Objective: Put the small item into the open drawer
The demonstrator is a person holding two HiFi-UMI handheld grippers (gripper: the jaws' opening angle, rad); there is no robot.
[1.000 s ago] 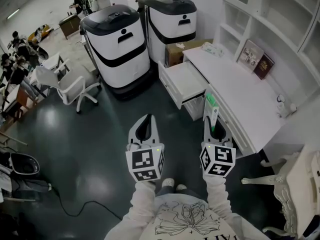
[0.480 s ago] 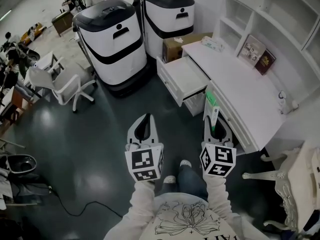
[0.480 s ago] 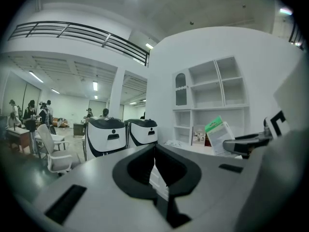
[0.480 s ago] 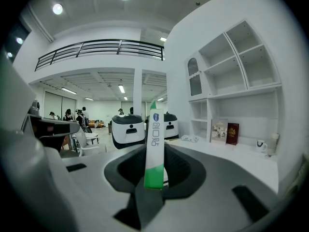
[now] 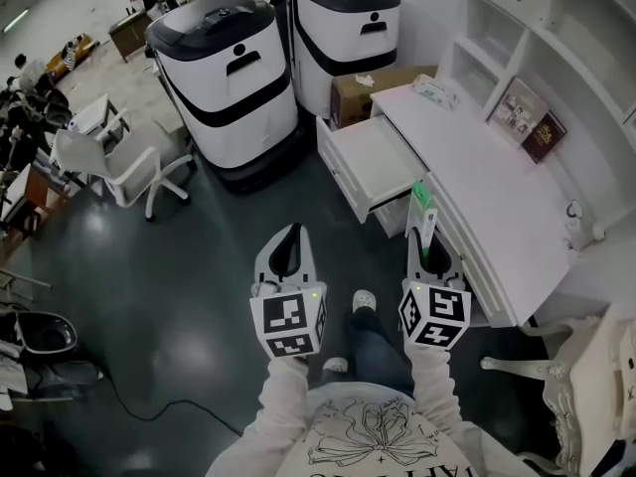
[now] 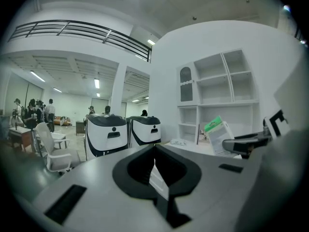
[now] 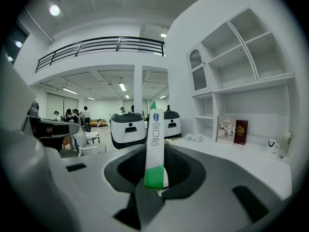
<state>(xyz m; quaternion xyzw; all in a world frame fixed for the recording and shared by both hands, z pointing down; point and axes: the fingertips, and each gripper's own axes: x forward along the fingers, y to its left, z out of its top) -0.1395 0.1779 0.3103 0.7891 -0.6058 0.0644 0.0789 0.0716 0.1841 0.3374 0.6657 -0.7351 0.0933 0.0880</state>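
Head view: sachet [image 5: 421, 209] stands upright in the right hand-held gripper [image 5: 425, 246], near the open drawer [image 5: 370, 163] but not over it. It should travel forward-left and be lowered inside before release. Left gripper view: left hand-held gripper [image 6: 155, 178] pressed together, empty. Right gripper view: jaws pinch the sachet's green end.

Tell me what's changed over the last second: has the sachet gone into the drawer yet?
Not yet. The person has stepped forward: one shoe now leads toward the open drawer. Nothing was taken hold of or let go. The right gripper stays shut on the green-and-white sachet, upright and short of the drawer. The left gripper stays shut and empty.
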